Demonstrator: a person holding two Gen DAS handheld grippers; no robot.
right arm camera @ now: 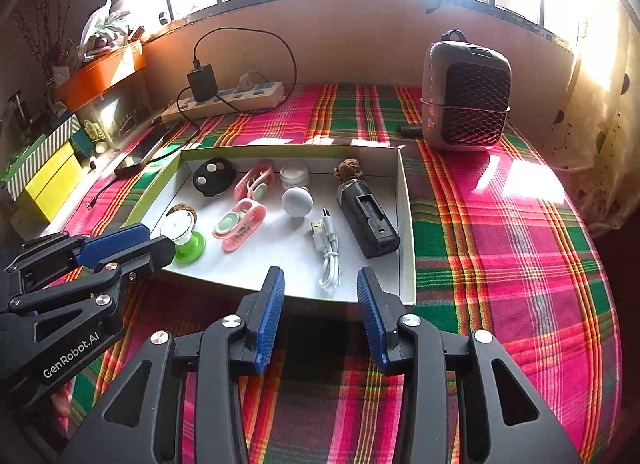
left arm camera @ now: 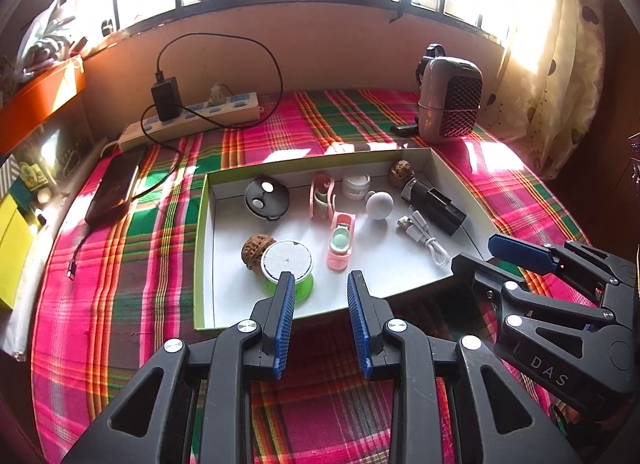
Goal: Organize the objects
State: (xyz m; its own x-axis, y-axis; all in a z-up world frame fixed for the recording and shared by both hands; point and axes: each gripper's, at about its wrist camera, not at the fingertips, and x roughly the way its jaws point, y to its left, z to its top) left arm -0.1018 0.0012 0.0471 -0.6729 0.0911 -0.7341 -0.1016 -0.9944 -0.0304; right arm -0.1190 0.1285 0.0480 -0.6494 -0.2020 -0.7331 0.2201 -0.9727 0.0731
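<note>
Left wrist view
Left gripper (left arm camera: pixel 321 296): jaws parted, nothing between the pads; held over the near edge of the white tray (left arm camera: pixel 400 284)
Tray contents: green-based round piece (left arm camera: pixel 287 264) at the near-left corner, walnut (left arm camera: pixel 256 252) touching it; pink clip (left arm camera: pixel 341 240) mid-tray; white ball (left arm camera: pixel 379 205) and black box (left arm camera: pixel 436 205) toward the right wall; white cable (left arm camera: pixel 424 238) near the right edge

Right wrist view
Right gripper (right arm camera: pixel 320 296): jaws released, nothing gripped; seen above the tray's near edge, just short of the white cable (right arm camera: pixel 330 256)
Surroundings: plaid cloth (right arm camera: pixel 500 244) under the tray; small heater (right arm camera: pixel 466 97) at the far-right corner; power strip (right arm camera: pixel 228 99) along the far edge
</note>
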